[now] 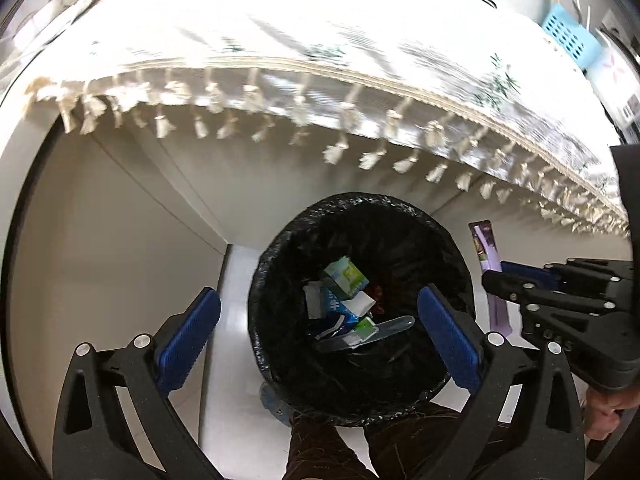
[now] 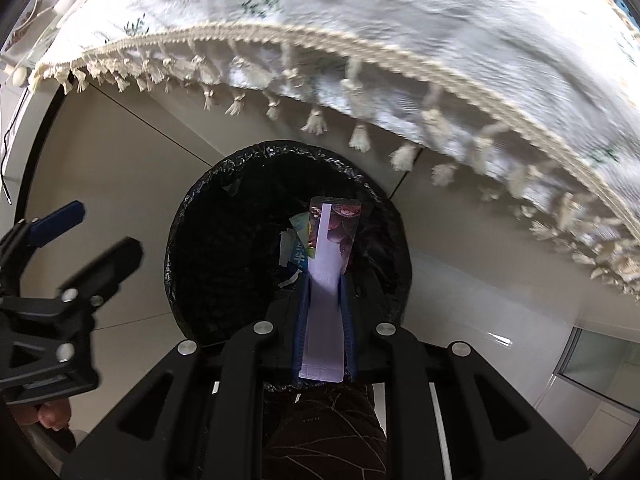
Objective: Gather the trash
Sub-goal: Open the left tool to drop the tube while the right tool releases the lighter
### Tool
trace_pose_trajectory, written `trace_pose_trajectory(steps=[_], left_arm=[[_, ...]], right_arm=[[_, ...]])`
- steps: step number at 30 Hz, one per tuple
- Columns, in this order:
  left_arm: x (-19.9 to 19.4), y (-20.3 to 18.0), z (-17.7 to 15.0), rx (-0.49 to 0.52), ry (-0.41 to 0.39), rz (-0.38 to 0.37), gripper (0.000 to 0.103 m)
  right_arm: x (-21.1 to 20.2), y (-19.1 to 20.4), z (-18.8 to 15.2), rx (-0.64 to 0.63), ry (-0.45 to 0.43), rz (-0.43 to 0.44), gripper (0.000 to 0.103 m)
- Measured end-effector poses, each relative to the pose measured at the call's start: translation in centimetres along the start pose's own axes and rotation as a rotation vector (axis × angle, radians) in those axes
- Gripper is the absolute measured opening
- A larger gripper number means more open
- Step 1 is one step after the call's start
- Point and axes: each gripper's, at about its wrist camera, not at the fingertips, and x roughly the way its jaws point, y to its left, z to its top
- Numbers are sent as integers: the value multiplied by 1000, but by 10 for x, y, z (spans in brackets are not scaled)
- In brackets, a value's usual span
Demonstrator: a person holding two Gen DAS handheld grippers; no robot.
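Black-lined bin point(image 1: 360, 308) on pale floor below fringed cloth edge, holding cartons, paper scraps, clear plastic spoon point(image 1: 388, 326). Flat lilac wrapper point(image 2: 330, 264) with grape print, pinched upright above bin.

Open bin mouth point(image 1: 362, 216) below, tasselled tablecloth edge point(image 1: 360, 92) (overhanging) close beyond its far rim.

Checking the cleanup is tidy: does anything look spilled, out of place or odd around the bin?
Nothing stands out. The trash sits inside the black-lined bin, none visible on the floor. The purple wrapper is pinched in the right gripper above it.
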Motion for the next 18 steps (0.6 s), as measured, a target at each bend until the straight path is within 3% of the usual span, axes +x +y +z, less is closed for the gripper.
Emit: trace_pose_trajectory(steps=[13,18], left_arm=[[0,24,-1,-35,5,25,97],[3,24,-1,-27,11,28,97]], right_arm=[[10,14,7,-49,0,-7,18],[3,11,8,-43,-19,-6,35]])
